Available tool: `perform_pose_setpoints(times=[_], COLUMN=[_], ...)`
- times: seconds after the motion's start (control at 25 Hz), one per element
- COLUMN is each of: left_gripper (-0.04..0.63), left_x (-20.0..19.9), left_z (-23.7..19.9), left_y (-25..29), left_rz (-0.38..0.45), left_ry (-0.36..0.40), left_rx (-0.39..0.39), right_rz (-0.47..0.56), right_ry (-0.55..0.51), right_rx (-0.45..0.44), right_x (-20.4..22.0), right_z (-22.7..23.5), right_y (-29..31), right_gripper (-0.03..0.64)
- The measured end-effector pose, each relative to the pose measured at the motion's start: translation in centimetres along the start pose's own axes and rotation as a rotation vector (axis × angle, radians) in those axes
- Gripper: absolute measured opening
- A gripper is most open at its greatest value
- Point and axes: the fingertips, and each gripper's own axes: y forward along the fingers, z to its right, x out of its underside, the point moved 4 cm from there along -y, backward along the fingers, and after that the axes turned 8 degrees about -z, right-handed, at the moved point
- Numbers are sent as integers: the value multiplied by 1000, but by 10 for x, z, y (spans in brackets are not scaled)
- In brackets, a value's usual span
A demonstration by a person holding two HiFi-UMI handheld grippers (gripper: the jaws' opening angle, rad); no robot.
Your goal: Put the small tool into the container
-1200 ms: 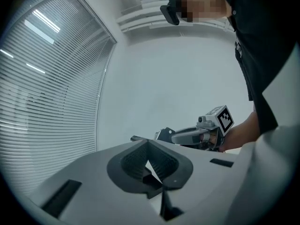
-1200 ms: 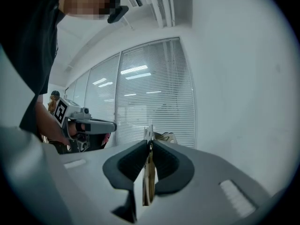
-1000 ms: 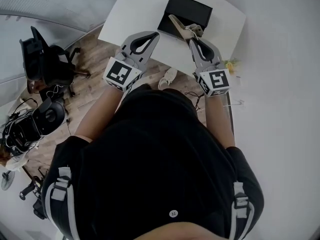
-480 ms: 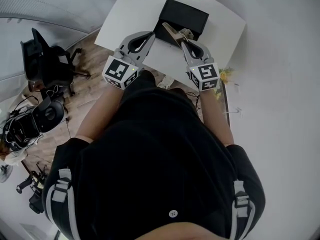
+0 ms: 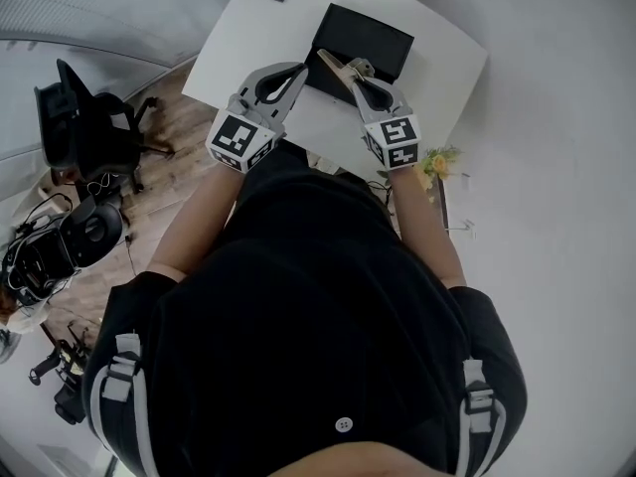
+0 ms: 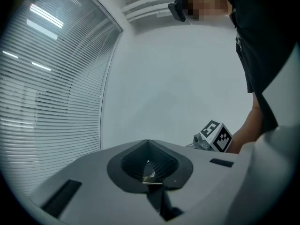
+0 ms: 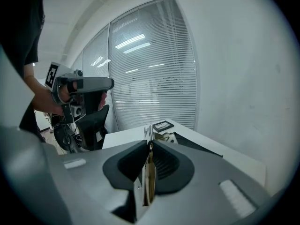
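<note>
Black container (image 5: 370, 36) lies on the white table (image 5: 248, 43), seen whole only from the head view; the right gripper view shows the right gripper (image 7: 149, 146) pressed tight on the thin tool (image 7: 148, 134), tip by the container's near edge; the left gripper (image 6: 150, 165) is closed and empty, facing a wall.

Slim tan small tool (image 5: 332, 65) clamped in right gripper (image 5: 355, 79), tip over near edge of container (image 5: 370, 34); container black, shallow, rectangular.
</note>
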Motion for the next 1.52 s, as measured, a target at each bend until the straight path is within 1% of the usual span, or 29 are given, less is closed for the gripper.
perform_pose_setpoints(times=[0.2, 0.4, 0.52, 0.68, 0.88, 1.12, 1.52], left_gripper=[8, 8, 8, 8, 8, 8, 8], left_x=[7, 21, 28, 35, 47, 53, 62], left_z=[-8, -31, -39, -48, -51, -58, -65], left_y=[14, 24, 32, 37, 44, 47, 45], left_rz=[-9, -31, -30, -26, -36, -56, -89], left_ry=[-10, -37, -31, -30, -50, -66, -99], left_rx=[43, 58, 67, 97, 115, 128, 149], right_rz=[-56, -123, -150, -185, -220, -292, -378], right_ry=[-2, -12, -6, -5, 0, 28, 68], right_rx=[4, 1, 5, 2, 1, -14, -1], right_x=[8, 19, 27, 33, 43, 61, 75], right_z=[5, 5, 9, 5, 5, 6, 8], right_y=[19, 43, 52, 65, 75, 94, 120], right_gripper=[48, 48, 48, 48, 48, 48, 49])
